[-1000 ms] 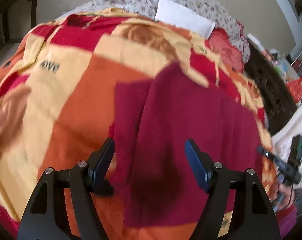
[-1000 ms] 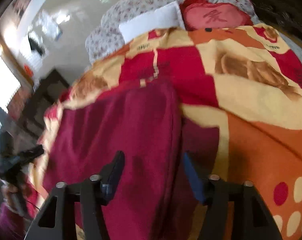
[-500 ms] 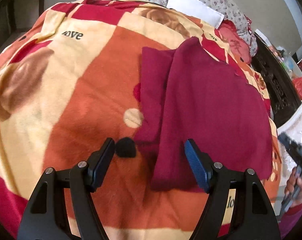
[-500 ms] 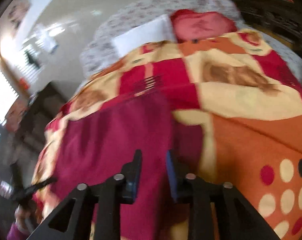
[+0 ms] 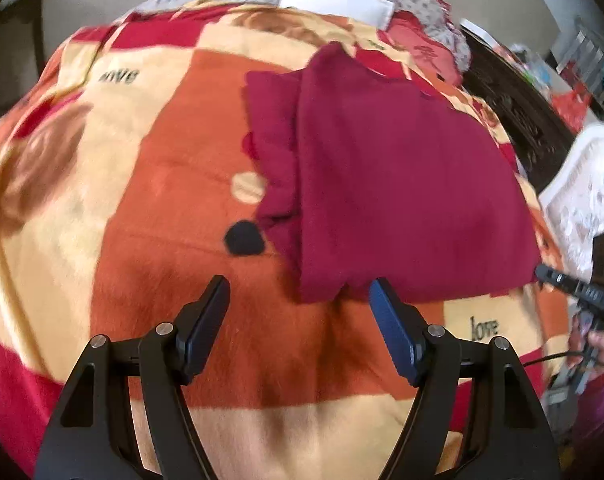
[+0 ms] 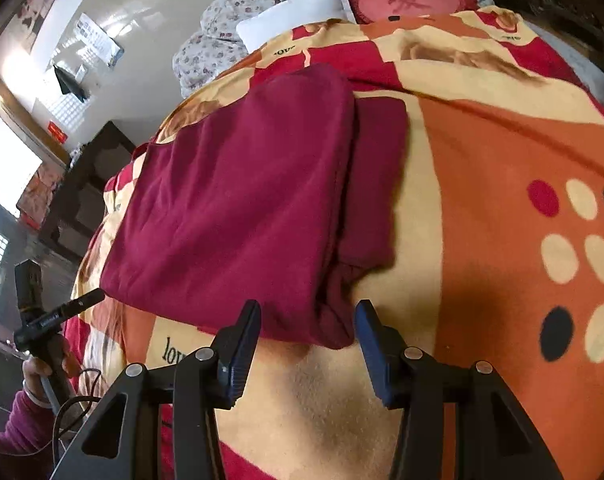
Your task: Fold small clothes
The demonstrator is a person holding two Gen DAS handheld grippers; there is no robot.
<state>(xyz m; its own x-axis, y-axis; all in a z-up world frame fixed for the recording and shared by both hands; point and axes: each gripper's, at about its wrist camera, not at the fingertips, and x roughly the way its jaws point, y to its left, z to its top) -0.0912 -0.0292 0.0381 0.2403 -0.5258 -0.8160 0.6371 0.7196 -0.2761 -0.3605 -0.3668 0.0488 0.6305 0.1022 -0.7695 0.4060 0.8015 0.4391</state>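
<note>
above blanket (image 5: pixel 142 208), both tools wide apart, empty

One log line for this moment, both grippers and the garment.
left gripper: open, empty | right gripper: open, empty | maroon garment: folded, flat on blanket

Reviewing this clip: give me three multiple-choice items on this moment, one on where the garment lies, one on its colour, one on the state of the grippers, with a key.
1. Where does the garment lie?
A. on the patterned blanket
B. on the white pillow
C. hanging from a gripper

2. What colour is the garment?
A. navy blue
B. dark red
C. white

3. How do the two grippers stand?
A. both shut on cloth
B. one open, one shut
C. both open, holding nothing

Key: 1 A, the garment lies flat on the blanket, well short of the pillow. 2 B, it is dark red in both views. 3 C, the left gripper and right gripper each show spread fingers with nothing between them.
</note>
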